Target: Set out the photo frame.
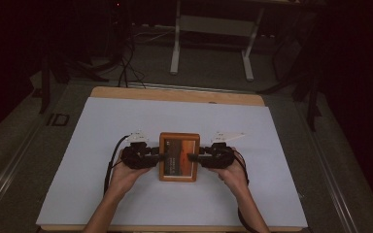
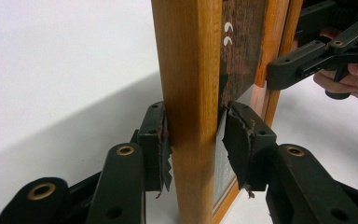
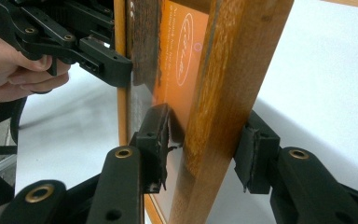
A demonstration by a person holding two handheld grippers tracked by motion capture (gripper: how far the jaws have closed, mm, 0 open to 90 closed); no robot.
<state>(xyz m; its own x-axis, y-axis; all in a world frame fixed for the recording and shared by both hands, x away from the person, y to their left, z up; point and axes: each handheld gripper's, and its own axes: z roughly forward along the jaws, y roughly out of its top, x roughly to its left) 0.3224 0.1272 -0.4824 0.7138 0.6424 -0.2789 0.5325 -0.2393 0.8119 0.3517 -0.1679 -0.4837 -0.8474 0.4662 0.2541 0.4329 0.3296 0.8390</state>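
Note:
A wooden picture frame (image 1: pixel 178 169) with an orange and brown picture is held between both grippers over the white table top (image 1: pixel 121 121). My left gripper (image 1: pixel 162 157) grips the frame's left side. In the left gripper view the left gripper (image 2: pixel 193 140) has one pad on the back of the wooden bar (image 2: pixel 191 70) and the other on the glass side. My right gripper (image 1: pixel 191 157) grips the opposite side. In the right gripper view the right gripper (image 3: pixel 205 149) clamps the bar (image 3: pixel 233 70) the same way. Each view also shows the other gripper on the far edge: the right gripper (image 2: pixel 284 74) and the left gripper (image 3: pixel 107 63).
The white sheet covers a wooden table whose far edge (image 1: pixel 175 94) shows bare. Beyond it are a dark floor, cables (image 1: pixel 126 68) and a white table stand (image 1: pixel 211 43). The person's forearms (image 1: pixel 109 204) come in from the near edge.

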